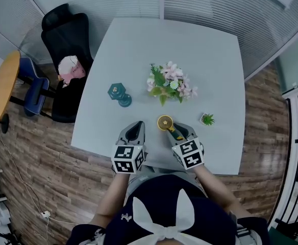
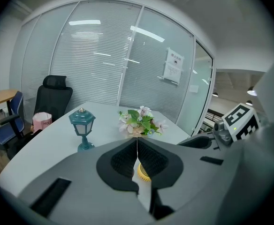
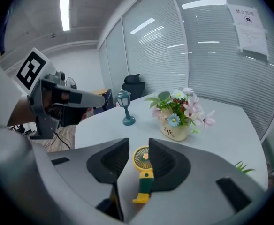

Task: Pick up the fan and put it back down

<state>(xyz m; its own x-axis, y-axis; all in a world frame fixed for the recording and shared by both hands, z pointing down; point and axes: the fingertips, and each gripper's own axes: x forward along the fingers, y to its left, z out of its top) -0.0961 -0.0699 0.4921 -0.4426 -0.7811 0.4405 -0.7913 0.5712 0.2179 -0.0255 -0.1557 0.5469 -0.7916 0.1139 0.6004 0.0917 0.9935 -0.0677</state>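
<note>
A small yellow hand fan (image 1: 165,122) with a green handle lies flat on the pale table (image 1: 139,45), near its front edge. In the right gripper view the fan (image 3: 142,159) shows in the gap between the jaws, yellow foot nearest the camera. My right gripper (image 3: 138,141) hangs over it, partly open. There is a clear gap at the left pad, and the right jaw covers the fan's edge. In the head view the right gripper (image 1: 183,131) sits over the handle. My left gripper (image 2: 137,142) is shut on nothing and rests beside it (image 1: 135,129).
A teal lantern (image 1: 119,94) stands left of a pot of pink flowers (image 1: 169,83) in mid-table. A tiny green plant (image 1: 207,119) sits at the right. A black office chair (image 1: 67,29) holding a pink item stands off the left edge, with a round wooden table (image 1: 3,86) beyond.
</note>
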